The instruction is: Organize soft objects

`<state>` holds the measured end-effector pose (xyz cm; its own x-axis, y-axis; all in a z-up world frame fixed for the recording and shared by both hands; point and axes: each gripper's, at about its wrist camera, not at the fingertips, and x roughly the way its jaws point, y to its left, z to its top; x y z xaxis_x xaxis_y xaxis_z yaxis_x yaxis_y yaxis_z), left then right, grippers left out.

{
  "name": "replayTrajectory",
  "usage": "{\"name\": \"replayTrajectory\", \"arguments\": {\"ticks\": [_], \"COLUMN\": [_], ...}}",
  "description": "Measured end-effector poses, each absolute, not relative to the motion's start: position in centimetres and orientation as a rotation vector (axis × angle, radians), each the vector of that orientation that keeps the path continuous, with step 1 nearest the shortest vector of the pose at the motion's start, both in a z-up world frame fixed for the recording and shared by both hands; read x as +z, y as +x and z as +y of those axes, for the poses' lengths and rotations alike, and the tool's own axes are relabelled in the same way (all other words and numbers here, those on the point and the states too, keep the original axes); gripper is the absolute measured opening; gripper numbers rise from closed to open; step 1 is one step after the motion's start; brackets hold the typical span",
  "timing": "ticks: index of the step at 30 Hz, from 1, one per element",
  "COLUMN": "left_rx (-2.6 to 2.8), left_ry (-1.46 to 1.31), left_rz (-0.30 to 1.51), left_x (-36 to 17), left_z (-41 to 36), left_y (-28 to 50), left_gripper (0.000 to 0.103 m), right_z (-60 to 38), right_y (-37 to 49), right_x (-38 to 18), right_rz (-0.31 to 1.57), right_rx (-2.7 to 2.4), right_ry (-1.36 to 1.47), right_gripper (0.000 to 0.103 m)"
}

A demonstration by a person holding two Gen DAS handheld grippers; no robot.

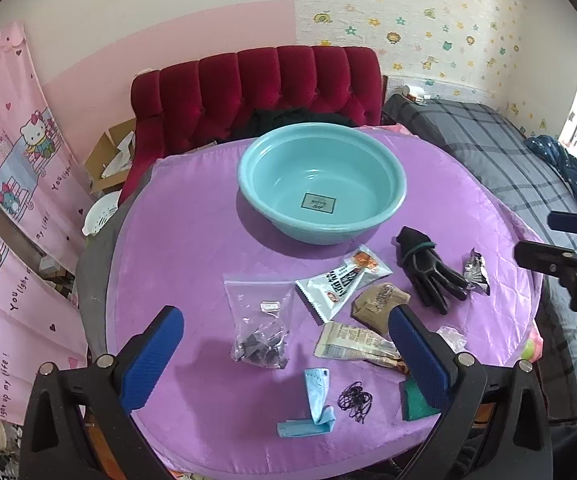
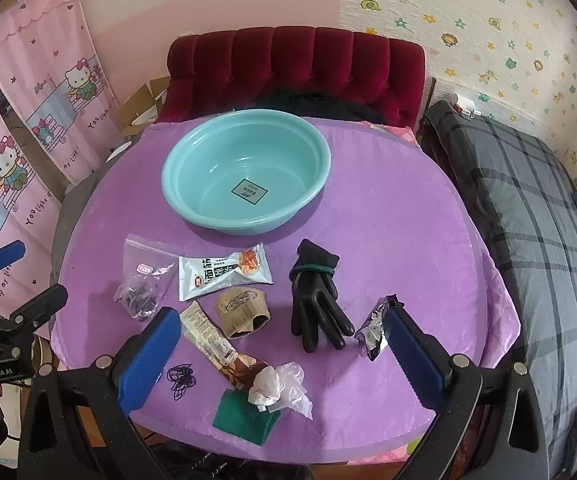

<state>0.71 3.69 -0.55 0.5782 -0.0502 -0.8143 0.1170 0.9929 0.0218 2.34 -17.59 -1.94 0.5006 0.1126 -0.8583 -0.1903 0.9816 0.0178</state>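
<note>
An empty teal basin (image 1: 322,184) (image 2: 246,172) sits at the back of a purple-covered table (image 1: 192,240) (image 2: 400,240). In front lie a black glove (image 1: 428,270) (image 2: 316,300), a white snack packet (image 1: 342,280) (image 2: 224,272), a clear zip bag (image 1: 262,324) (image 2: 142,284), a brown wrapper (image 1: 378,300) (image 2: 242,312), a foil wrapper (image 1: 476,272) (image 2: 372,330), a blue mask (image 1: 312,404), black hair ties (image 1: 354,398) (image 2: 180,378), a green sponge (image 1: 416,402) (image 2: 244,416) and crumpled clear plastic (image 2: 280,384). My left gripper (image 1: 284,360) and right gripper (image 2: 280,364) are open and empty above the near edge.
A red tufted chair (image 1: 256,88) (image 2: 296,68) stands behind the table. A bed with plaid bedding (image 1: 508,168) (image 2: 528,208) lies on the right. Pink curtains (image 1: 4,200) (image 2: 28,128) hang on the left, with a cardboard box (image 1: 112,156) and a white colander (image 1: 100,214) below.
</note>
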Motion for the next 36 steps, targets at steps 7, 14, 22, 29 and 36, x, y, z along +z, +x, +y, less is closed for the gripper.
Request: {"name": "replayTrajectory", "arguments": {"ticks": [7, 14, 22, 29, 36], "left_rx": [-0.114, -0.087, -0.096, -0.112, -0.113], "left_ry": [0.041, 0.052, 0.06, 0.1, 0.073], "left_rz": [1.007, 1.057, 1.121, 1.169, 1.235], "left_x": [-3.6, -8.1, -13.1, -16.2, -19.0], "left_z": [5.3, 6.5, 6.9, 6.7, 7.2], "left_y": [2.3, 4.2, 6.7, 8.5, 9.9], "left_gripper": [0.103, 0.103, 0.103, 0.103, 0.103], "right_z": [-18.9, -20.3, -21.8, -22.8, -24.3], "right_y": [3.3, 4.5, 5.6, 6.3, 7.0], "right_x": [-3.1, -5.4, -8.8, -11.9, -14.7], "right_rz": [1.047, 1.085, 1.159, 1.216, 1.269], "right_rx": [0.159, 0.145, 0.13, 0.1, 0.057], "right_ry": [-0.069, -0.036, -0.01, -0.002, -0.001], "right_gripper": [0.103, 0.103, 0.103, 0.103, 0.103]}}
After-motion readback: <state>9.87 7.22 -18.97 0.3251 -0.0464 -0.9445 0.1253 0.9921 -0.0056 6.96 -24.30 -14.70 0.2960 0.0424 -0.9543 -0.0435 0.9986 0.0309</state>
